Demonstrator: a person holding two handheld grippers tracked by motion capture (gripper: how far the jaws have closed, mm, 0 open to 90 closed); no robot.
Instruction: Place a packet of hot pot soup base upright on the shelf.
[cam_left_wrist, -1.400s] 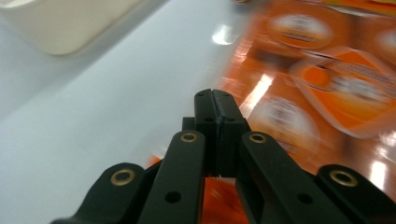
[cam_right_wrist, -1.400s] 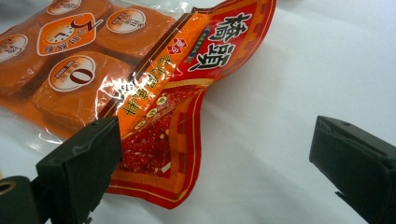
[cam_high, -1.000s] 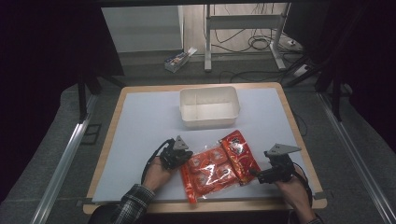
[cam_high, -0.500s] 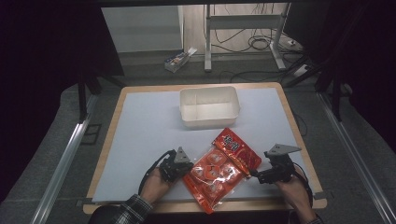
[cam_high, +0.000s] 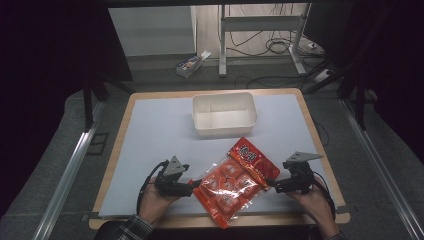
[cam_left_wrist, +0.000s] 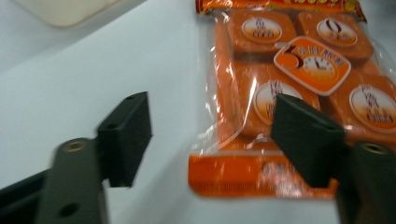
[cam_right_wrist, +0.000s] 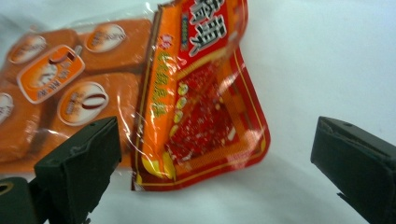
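White bench (cam_high: 150, 130): orange snack pack (cam_high: 227, 187) and red packet (cam_high: 252, 157) are lying between left tongs (cam_high: 192, 189) and right tongs (cam_high: 270, 184), both gaping, near the front edge; bare surface is stretching leftward; tub (cam_high: 224, 114) is sitting behind.

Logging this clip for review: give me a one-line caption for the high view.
Two open hand-held grippers, left and right, flank two overlapping red snack packets below a white bin.

We hold our left tongs (cam_high: 196, 185) low at the near left in our left hand (cam_high: 155, 202), jaws wide apart and pointing right, while our right hand (cam_high: 315, 200) holds the right tongs (cam_high: 270, 183) at the near right, jaws spread wide too, pointing left.
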